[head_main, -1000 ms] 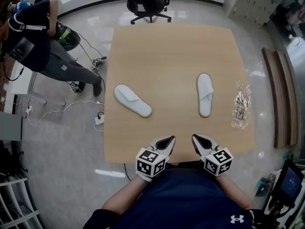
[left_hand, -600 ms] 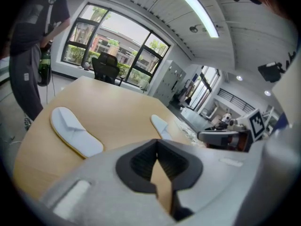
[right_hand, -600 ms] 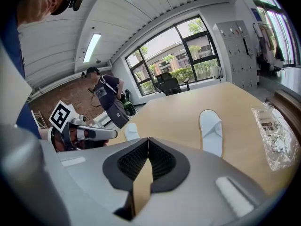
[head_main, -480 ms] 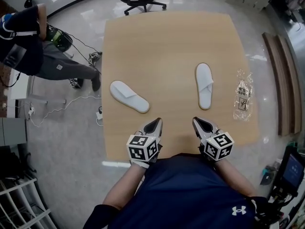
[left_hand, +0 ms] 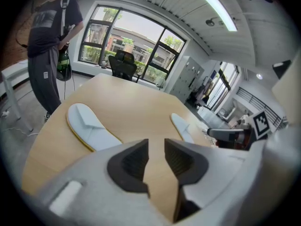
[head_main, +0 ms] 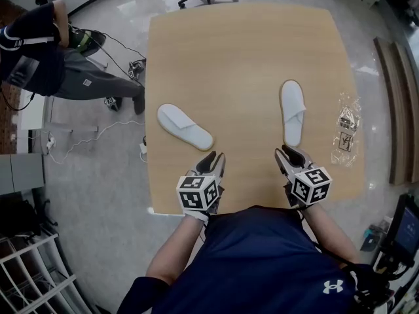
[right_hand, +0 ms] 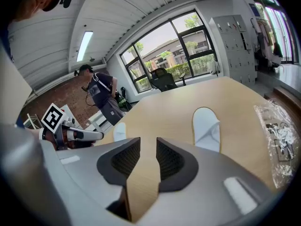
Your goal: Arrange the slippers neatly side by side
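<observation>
The person holds 2 grippers out low in front of the chest. The left gripper (head_main: 213, 159) and the right gripper (head_main: 286, 154) both point forward and a bit down. Their jaws have just been opening and now stand apart, with nothing between them.

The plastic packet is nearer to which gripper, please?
Right. The right gripper is just left of the plastic packet; the left gripper is far left, beside the angled slipper.
</observation>
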Motion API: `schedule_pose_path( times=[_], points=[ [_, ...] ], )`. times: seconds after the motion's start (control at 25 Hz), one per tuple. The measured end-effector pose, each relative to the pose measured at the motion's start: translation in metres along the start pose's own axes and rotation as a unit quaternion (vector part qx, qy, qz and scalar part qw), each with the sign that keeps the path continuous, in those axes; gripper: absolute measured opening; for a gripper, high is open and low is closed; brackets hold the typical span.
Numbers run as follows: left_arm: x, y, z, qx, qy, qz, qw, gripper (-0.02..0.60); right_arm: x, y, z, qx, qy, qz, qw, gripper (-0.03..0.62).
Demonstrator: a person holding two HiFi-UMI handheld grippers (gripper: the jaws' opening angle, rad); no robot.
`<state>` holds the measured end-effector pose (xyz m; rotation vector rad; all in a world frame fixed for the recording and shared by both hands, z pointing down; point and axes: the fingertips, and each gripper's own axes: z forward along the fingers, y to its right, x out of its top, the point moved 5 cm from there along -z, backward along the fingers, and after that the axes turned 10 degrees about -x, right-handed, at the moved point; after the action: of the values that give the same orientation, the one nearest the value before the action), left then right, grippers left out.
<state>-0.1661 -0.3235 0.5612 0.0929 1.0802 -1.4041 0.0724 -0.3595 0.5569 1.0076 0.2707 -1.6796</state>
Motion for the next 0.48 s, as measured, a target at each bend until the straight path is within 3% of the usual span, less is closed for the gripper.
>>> schedule_pose_path(
  times=[0.16,0.48],
  points=[
    [0.004,-0.028,0.006,0.035,0.003,-0.008,0.9994,0.156,-0.001,0.024,0.012,-0.021,-0.016,-0.01,1.0,0.138],
    [0.012,-0.104,0.004,0.126,-0.011,-0.018,0.9919,0.202,0.01,0.077,0.04,-0.093,-0.023,-0.034,0.995,0.167]
  ],
)
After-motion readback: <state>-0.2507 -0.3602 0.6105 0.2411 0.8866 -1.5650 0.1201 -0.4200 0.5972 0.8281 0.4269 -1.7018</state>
